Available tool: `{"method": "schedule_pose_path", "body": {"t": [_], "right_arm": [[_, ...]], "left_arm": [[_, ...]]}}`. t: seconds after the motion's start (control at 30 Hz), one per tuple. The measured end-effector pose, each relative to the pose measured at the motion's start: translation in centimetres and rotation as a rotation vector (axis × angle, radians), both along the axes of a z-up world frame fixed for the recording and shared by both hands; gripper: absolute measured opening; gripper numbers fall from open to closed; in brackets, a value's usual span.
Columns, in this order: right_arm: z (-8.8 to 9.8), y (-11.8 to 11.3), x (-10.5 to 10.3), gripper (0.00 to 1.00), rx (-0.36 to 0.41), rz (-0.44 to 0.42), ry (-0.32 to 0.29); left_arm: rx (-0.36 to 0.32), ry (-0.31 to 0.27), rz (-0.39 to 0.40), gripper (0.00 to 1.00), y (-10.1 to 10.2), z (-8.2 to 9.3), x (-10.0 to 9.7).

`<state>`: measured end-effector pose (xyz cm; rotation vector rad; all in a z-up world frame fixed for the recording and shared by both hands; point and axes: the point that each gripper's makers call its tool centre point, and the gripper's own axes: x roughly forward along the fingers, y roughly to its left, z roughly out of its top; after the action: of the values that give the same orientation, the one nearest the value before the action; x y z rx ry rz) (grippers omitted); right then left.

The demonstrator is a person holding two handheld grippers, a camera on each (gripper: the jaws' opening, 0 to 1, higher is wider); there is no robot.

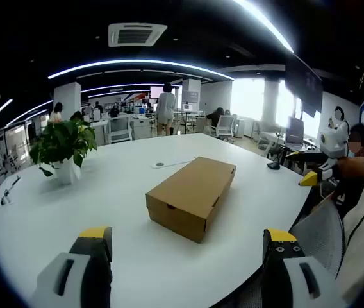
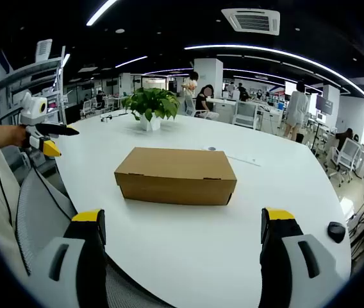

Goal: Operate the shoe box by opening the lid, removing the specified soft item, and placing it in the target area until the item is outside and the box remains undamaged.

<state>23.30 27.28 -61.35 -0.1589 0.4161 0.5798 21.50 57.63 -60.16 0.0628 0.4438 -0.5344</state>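
A brown cardboard shoe box [image 1: 191, 196] lies closed on the white table [image 1: 105, 192], its lid down flat. In the left gripper view my left gripper [image 1: 188, 247] is open, its yellow-tipped jaws wide apart short of the box. The right gripper [image 1: 313, 168] comes in from the right, held in a hand over the table edge. In the right gripper view the same shoe box [image 2: 177, 174] sits ahead of my right gripper [image 2: 182, 224], which is open with nothing between its jaws. The left gripper [image 2: 44, 138] shows at the left, held by a hand. The soft item is hidden.
A potted green plant [image 1: 63, 149] [image 2: 150, 106] stands on the table's far side. A round cable port [image 1: 160, 164] lies behind the box. A black mouse [image 2: 336, 231] rests near the table edge. Mesh chair backs [image 1: 320, 237] [image 2: 38, 212] stand close by. People and desks fill the office behind.
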Motion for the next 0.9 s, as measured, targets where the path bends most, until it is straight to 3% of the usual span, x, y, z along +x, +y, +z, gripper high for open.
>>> {"method": "schedule_pose_path", "body": {"t": [0.9], "right_arm": [[0.37, -0.22, 0.14, 0.96, 0.0, 0.009, 0.003]], "left_arm": [[-0.008, -0.014, 0.001, 1.0, 0.16, 0.51, 0.3]]}}
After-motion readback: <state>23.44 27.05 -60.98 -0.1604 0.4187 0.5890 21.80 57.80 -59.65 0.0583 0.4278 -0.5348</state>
